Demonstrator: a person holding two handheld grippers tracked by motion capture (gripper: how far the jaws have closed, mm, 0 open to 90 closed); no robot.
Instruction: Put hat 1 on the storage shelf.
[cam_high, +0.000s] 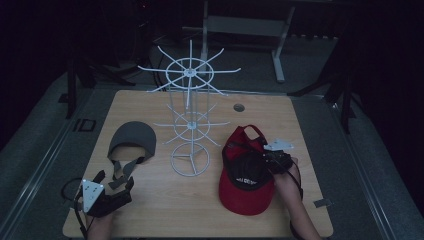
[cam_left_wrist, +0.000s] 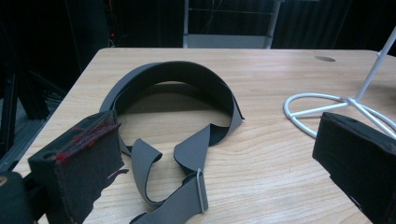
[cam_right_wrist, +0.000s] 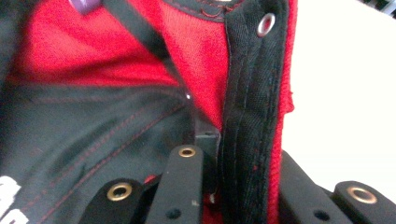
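Pinching the red cap's (cam_high: 246, 176) rim, it seems, the right claw (cam_high: 274, 162) sits lower right; the left claw (cam_high: 116, 183) gapes empty below the gray visor (cam_high: 133, 139).

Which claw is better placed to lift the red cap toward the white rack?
Likely the right claw: its jaws already straddle the red cap's edge. The left claw sits open by the grey visor, across the rack.

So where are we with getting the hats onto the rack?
Nothing is hung yet: the white wire rack has bare prongs. In hand: the right tongs are clamped on the red cap at its edge. Left: the grey visor lies on the table before the open left tongs.
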